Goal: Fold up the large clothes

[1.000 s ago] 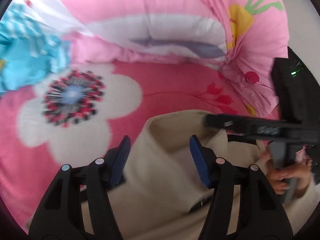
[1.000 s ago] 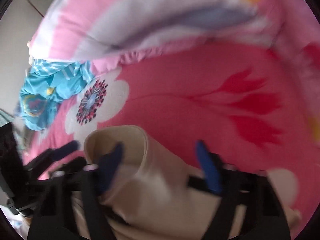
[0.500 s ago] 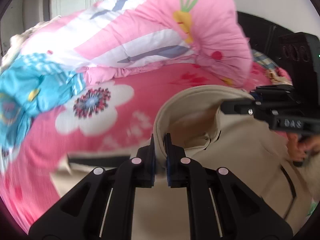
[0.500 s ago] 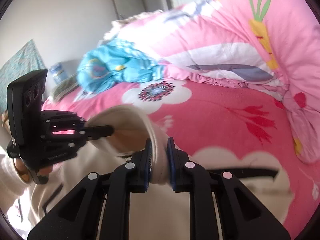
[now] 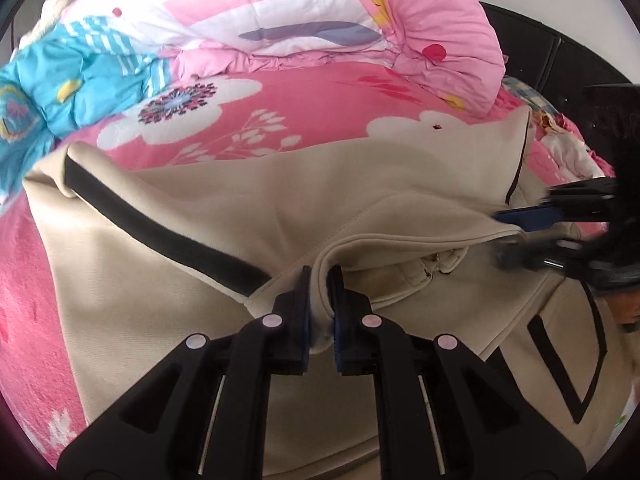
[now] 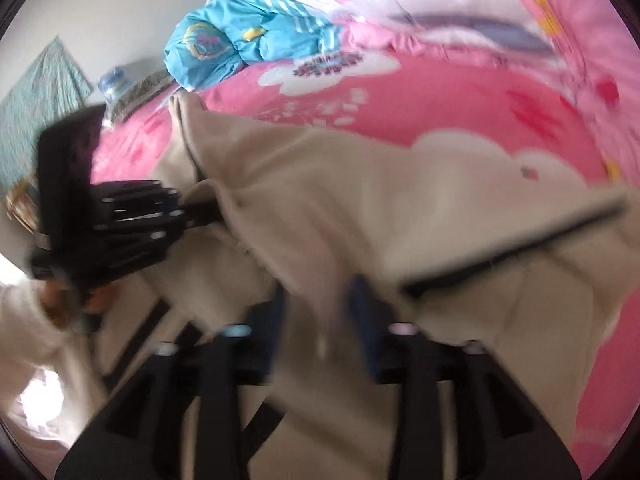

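Two grippers are on the beige garment (image 5: 208, 312), which lies spread across the pink floral bedsheet (image 5: 328, 92). Your left gripper (image 5: 319, 304) is clenched on a folded edge beside the black stripe (image 5: 160, 232); that pinch looks sound. Your right gripper (image 6: 320, 312) has its jaws opening, with a fold of cloth between them (that view is blurred, so contact cannot be confirmed). Judgement: keep the left hold firm and the edge taut until the right side lies flat. Let the right fold drop squarely, then smooth it. Keep clear of the blue jacket (image 5: 76, 80) and pink quilt (image 5: 320, 12).
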